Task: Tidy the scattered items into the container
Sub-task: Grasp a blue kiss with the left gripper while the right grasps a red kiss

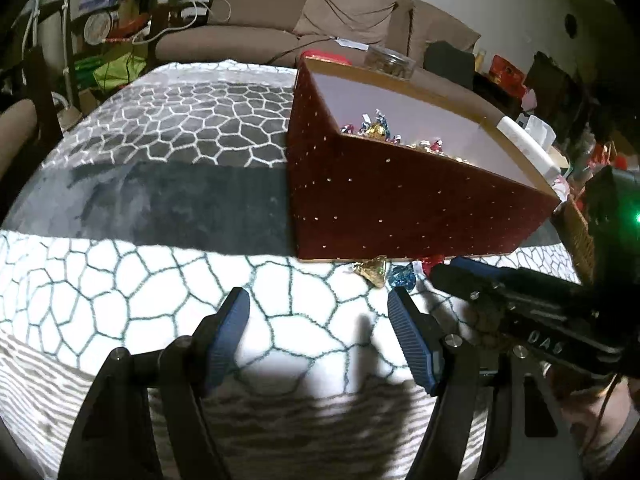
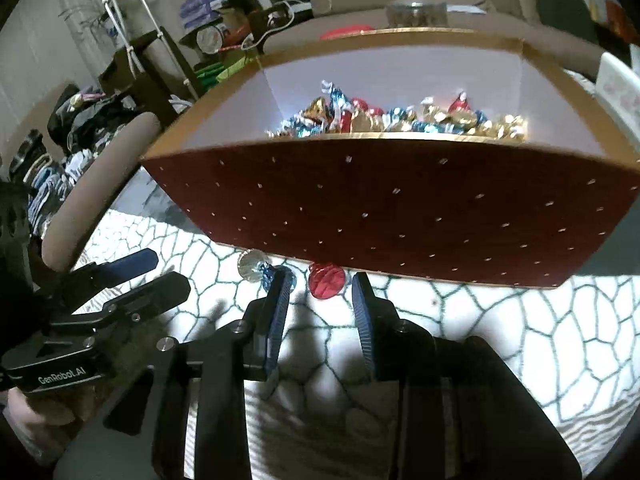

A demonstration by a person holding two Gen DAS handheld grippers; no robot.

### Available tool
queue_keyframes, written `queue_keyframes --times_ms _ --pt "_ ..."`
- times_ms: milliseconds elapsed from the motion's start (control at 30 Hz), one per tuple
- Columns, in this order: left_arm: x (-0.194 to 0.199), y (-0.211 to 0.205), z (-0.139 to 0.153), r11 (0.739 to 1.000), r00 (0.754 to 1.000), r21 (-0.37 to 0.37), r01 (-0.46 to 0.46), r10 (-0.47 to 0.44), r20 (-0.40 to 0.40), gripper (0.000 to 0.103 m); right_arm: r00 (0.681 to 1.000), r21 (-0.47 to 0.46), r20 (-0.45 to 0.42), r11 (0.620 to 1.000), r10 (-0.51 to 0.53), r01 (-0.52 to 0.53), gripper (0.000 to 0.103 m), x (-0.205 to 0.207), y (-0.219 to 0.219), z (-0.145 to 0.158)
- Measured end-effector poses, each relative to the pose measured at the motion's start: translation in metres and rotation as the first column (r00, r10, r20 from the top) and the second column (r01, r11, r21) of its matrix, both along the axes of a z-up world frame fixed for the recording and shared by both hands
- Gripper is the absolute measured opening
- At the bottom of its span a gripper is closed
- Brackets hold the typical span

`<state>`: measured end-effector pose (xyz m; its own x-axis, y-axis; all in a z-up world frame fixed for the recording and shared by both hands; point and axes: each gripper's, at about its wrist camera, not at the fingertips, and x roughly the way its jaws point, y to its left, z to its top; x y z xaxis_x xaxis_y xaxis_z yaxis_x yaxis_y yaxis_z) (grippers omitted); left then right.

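A dark red box [image 1: 400, 200] with gold dots and a gold rim stands on a patterned blanket; it also shows in the right wrist view [image 2: 400, 208]. Several foil-wrapped candies [image 2: 400, 118] lie inside. Three loose candies lie at its front base: gold [image 1: 372, 270], blue [image 1: 401, 276] and red [image 1: 432, 261]. In the right wrist view the red candy [image 2: 326, 280] lies just ahead of my open right gripper [image 2: 322, 286], the blue [image 2: 270, 274] is by its left finger, and the gold [image 2: 251, 266] is further left. My left gripper [image 1: 318, 300] is open and empty, short of the candies.
The blanket [image 1: 160, 280] covers a cushioned surface. A brown sofa [image 1: 280, 12] stands behind the box, with a glass jar [image 1: 390, 62] near the box's far rim. Clutter and shelves [image 2: 132, 60] lie at the left. The right gripper's body [image 1: 520, 304] crosses the left view's right side.
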<state>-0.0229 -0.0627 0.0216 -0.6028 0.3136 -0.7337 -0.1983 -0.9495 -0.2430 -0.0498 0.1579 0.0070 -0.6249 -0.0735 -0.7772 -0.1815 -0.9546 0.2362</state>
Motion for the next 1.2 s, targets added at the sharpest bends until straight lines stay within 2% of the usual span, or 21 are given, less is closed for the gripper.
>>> queue_keyframes --times_ms 167,233,300,467,867,967,1000,1033,1133,1200 --pt "0.002 0.012 0.0 0.999 0.999 -0.007 0.041 -0.041 -0.01 0.072 1.0 0.014 0.004 1.0 -0.011 0.011 0.03 -0.006 -0.001 -0.008" --pt "0.003 0.015 0.001 0.999 0.999 -0.009 0.05 -0.05 -0.013 0.072 1.0 0.025 0.002 1.0 -0.009 0.009 0.027 -0.008 -0.002 -0.008" --pt "0.003 0.017 0.0 0.999 0.999 -0.009 0.051 -0.051 -0.01 0.072 1.0 0.056 0.007 0.998 -0.005 0.005 0.019 -0.006 -0.003 -0.009" --pt "-0.005 0.024 -0.006 0.999 0.999 -0.008 0.051 -0.051 0.015 0.072 1.0 0.08 0.002 0.997 -0.006 0.006 0.019 0.007 0.0 0.001" --pt "-0.019 0.042 -0.014 0.997 1.0 -0.081 -0.015 0.015 0.005 0.071 1.0 0.04 -0.024 0.999 -0.005 0.006 0.019 0.054 0.014 0.028" --pt "-0.022 0.042 -0.014 0.996 0.999 -0.073 -0.047 0.048 0.011 0.071 1.0 0.042 -0.027 0.999 0.0 0.001 0.019 0.057 0.012 0.03" --pt "-0.023 0.041 -0.014 0.996 0.998 -0.067 -0.054 0.055 0.01 0.069 1.0 0.046 -0.028 0.999 0.001 0.001 0.019 0.058 0.011 0.029" --pt "-0.021 0.038 -0.014 0.997 0.998 -0.056 -0.06 0.06 0.006 0.063 1.0 0.045 -0.027 0.999 0.0 0.002 0.019 0.059 0.011 0.029" --pt "-0.019 0.03 -0.015 0.997 0.999 -0.057 -0.053 0.053 0.006 0.032 1.0 0.027 -0.024 1.0 -0.008 0.009 0.019 0.061 0.012 0.027" --pt "-0.02 0.02 -0.015 0.999 0.999 -0.021 -0.041 0.041 0.014 0.028 1.0 0.021 -0.025 1.0 -0.009 0.009 0.019 0.062 0.012 0.027"
